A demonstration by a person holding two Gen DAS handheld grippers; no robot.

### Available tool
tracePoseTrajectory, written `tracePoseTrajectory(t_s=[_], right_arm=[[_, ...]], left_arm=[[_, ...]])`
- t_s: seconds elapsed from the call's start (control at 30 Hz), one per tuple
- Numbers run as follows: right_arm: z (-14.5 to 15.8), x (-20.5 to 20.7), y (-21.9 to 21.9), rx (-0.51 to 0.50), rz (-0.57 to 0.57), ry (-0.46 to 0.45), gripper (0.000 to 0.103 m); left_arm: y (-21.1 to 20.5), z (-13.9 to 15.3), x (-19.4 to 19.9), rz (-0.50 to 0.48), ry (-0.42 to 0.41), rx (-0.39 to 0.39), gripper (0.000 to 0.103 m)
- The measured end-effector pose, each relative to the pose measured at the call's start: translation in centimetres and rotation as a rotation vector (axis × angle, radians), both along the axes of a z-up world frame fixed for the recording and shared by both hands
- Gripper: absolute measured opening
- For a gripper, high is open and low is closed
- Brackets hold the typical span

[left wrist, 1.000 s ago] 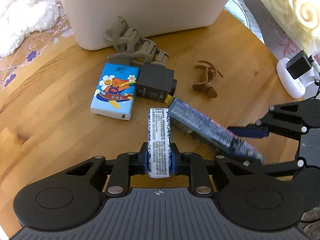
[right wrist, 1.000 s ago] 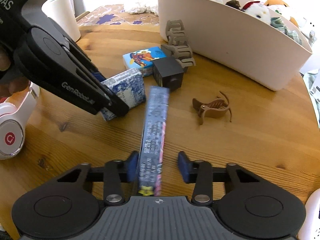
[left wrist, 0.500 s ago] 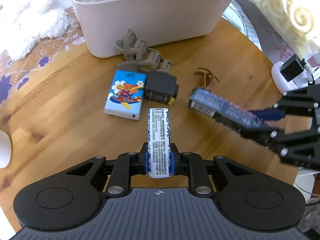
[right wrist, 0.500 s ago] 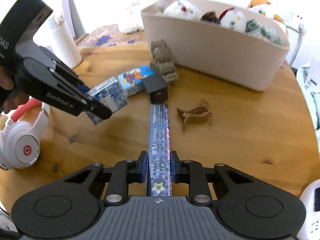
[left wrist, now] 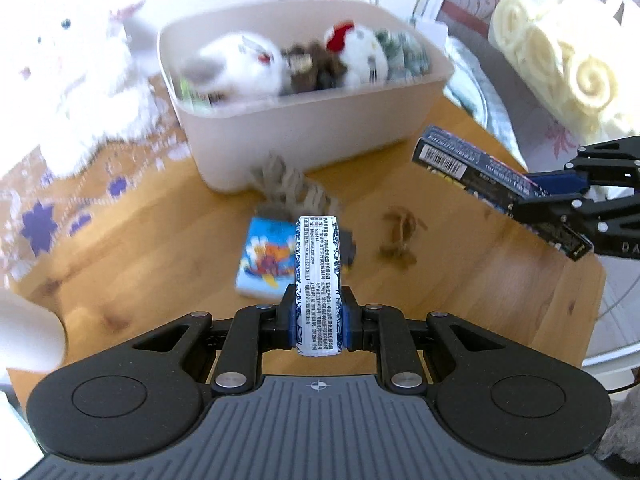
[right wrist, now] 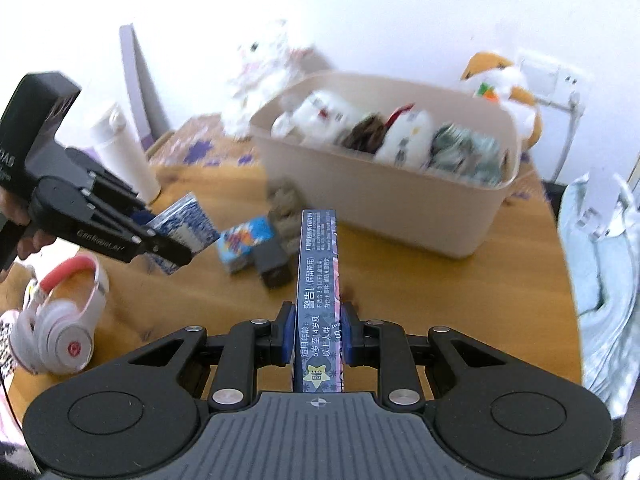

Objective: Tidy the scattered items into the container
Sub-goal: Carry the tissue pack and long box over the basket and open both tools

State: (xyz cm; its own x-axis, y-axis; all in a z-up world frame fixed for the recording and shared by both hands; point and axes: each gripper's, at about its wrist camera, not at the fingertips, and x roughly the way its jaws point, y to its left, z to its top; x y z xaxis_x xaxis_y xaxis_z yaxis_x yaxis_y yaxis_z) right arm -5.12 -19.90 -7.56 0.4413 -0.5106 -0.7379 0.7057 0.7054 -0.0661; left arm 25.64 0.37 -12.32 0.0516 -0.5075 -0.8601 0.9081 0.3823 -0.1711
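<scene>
My left gripper (left wrist: 319, 322) is shut on a blue-and-white tissue pack (left wrist: 318, 280), held above the wooden table (left wrist: 120, 280); the same pack (right wrist: 186, 226) shows in the right wrist view. My right gripper (right wrist: 316, 330) is shut on a long dark blue box (right wrist: 318, 280), which hangs at the right (left wrist: 480, 168) in the left wrist view. The beige bin (left wrist: 320, 132) (right wrist: 400, 220) stands at the back with several plush toys inside. On the table lie a cartoon tissue pack (left wrist: 264, 260), a small black box (right wrist: 274, 264), a grey hair claw (left wrist: 288, 188) and a brown hair claw (left wrist: 398, 240).
White-and-red headphones (right wrist: 64, 320) lie at the table's left edge beside a white bottle (right wrist: 120, 152). A white plush (left wrist: 76, 92) sits left of the bin and an orange plush (right wrist: 500, 80) behind it. Rolled cream towels (left wrist: 560, 72) are off the table at right.
Both grippers have risen with their loads, and the bin's inside has come into view. The right gripper closed fully on the long box and carried it up off the table.
</scene>
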Motion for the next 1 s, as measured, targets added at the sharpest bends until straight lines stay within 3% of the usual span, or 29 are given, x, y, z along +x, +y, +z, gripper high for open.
tracePoseTrajectory(t_s=[0.47, 0.8, 1.0], right_arm=[[7.1, -0.6, -7.5, -0.142, -0.022, -0.061, 0.021], [9.2, 1.7, -13.0, -0.201, 0.011, -0.05, 0.021], [8.6, 4.1, -17.3, -0.183, 0.025, 0.002, 0.021]], left_arm=[[-4.6, 6.8, 4.9, 0.088, -0.088, -0.138, 0.02], [-10.4, 7.5, 8.0, 0.19, -0.132, -0.158, 0.02], [-14.8, 6.6, 10.1, 0.274, -0.083, -0.158, 0.02]])
